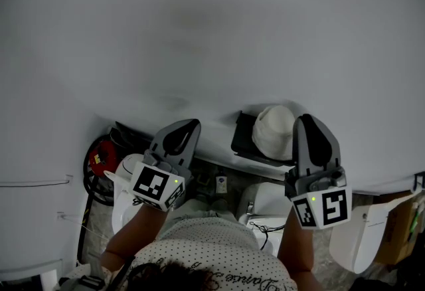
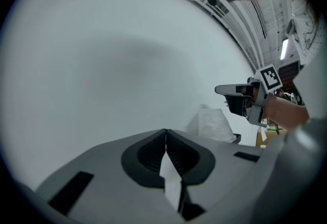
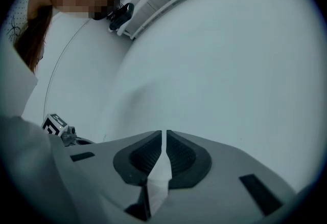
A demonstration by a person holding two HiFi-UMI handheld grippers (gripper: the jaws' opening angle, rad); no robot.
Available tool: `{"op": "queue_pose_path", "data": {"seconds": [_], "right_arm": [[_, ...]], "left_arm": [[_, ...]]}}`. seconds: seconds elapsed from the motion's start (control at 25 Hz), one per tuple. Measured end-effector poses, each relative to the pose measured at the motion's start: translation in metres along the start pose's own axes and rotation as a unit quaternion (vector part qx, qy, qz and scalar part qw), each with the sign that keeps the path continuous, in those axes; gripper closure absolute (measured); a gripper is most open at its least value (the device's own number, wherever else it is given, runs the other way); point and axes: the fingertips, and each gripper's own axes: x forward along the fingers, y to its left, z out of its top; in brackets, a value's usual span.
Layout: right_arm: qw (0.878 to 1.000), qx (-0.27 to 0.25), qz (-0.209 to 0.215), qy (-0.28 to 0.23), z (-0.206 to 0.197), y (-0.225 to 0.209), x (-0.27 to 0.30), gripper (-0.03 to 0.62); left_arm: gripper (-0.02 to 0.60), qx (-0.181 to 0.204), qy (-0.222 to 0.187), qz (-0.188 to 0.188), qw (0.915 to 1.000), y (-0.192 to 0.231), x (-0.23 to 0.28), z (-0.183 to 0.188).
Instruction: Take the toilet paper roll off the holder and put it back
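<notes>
Head view: the roll (image 1: 274,129) sits on its holder (image 1: 240,142), just beside my right tongs (image 1: 309,122); my left tongs (image 1: 185,126) wait well apart.

Left gripper view: tongs pressed together, empty, roll off to the right.

Right gripper view: tongs a slit apart, empty (only wall (image 3: 230,64) ahead). I judge no grasp is under way.
</notes>
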Motion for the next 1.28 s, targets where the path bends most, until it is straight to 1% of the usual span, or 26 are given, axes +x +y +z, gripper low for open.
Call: {"op": "queue_pose_path", "data": {"seconds": [0.08, 0.24, 0.4, 0.6, 0.84, 0.96, 1.28], "right_arm": [[1.0, 0.0, -0.011, -0.014, 0.006, -0.003, -0.007, 0.582], [0.999, 0.01, -0.021, -0.024, 0.011, -0.004, -0.019, 0.582], [0.999, 0.013, -0.028, -0.024, 0.007, -0.005, -0.03, 0.583], [0.999, 0.013, -0.045, -0.01, -0.009, -0.008, -0.043, 0.583], [0.996, 0.019, -0.083, 0.0, -0.033, -0.017, -0.059, 0.582], [0.995, 0.018, -0.097, 0.017, -0.046, -0.019, -0.066, 0.582], [0.994, 0.018, -0.101, 0.046, -0.059, -0.023, -0.072, 0.577]], "left_arm": [[0.577, 0.001, -0.001, -0.002, 1.0, -0.001, 0.0, 0.001], [0.577, 0.003, -0.004, -0.005, 1.0, -0.001, -0.001, 0.005], [0.577, 0.006, -0.006, -0.007, 0.9999, -0.002, 0.0, 0.006], [0.577, 0.009, -0.008, -0.01, 0.9999, -0.004, 0.001, 0.01], [0.577, 0.013, -0.007, -0.015, 0.9998, -0.007, 0.006, 0.009], [0.577, 0.012, -0.011, -0.021, 0.9996, -0.012, 0.008, 0.012], [0.577, 0.009, -0.014, -0.032, 0.9994, -0.021, 0.012, 0.014]]}}
